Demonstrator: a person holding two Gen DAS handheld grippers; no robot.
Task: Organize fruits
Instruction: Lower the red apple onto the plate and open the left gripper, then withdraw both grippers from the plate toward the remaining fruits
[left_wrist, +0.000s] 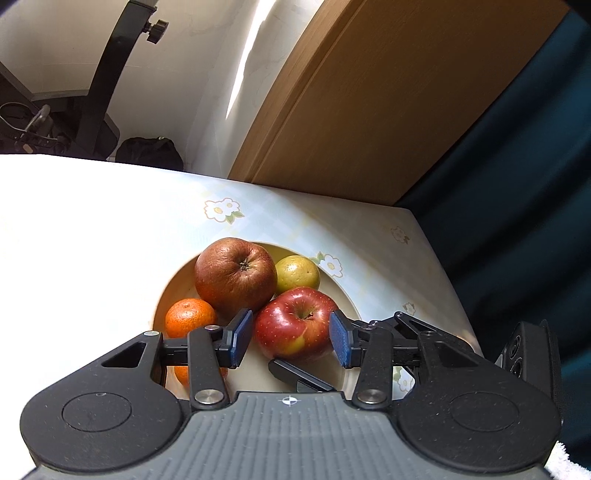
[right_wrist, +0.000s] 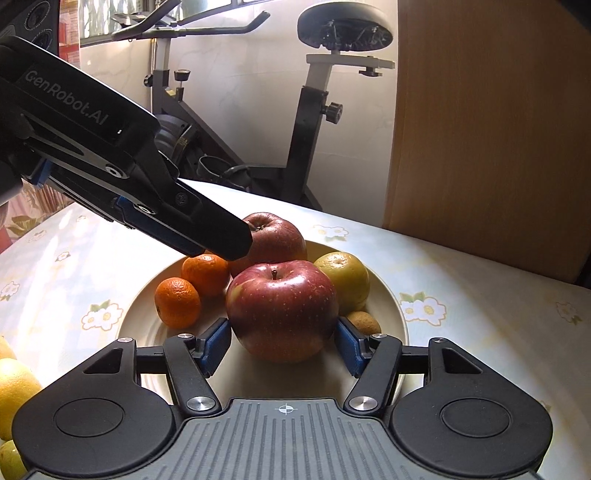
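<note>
A cream plate (right_wrist: 384, 295) on the flowered tablecloth holds the fruit. My right gripper (right_wrist: 283, 345) is shut on a shiny red apple (right_wrist: 282, 310) that rests at the plate's near side, its blue pads against the apple's flanks. Behind it sit a duller apple (right_wrist: 280, 240), a yellow-green citrus (right_wrist: 347, 280) and two tangerines (right_wrist: 177, 302). My left gripper (right_wrist: 236, 243) reaches in from the left, open and holding nothing, with its tips above the tangerines. In the left wrist view, this gripper (left_wrist: 291, 338) hovers just short of the red apple (left_wrist: 295, 325).
A small brown fruit (right_wrist: 365, 321) lies at the plate's right. Yellow citrus (right_wrist: 14, 384) sits off the plate at the near left. An exercise bike (right_wrist: 310, 110) and a wooden panel (right_wrist: 480, 129) stand behind the table's far edge.
</note>
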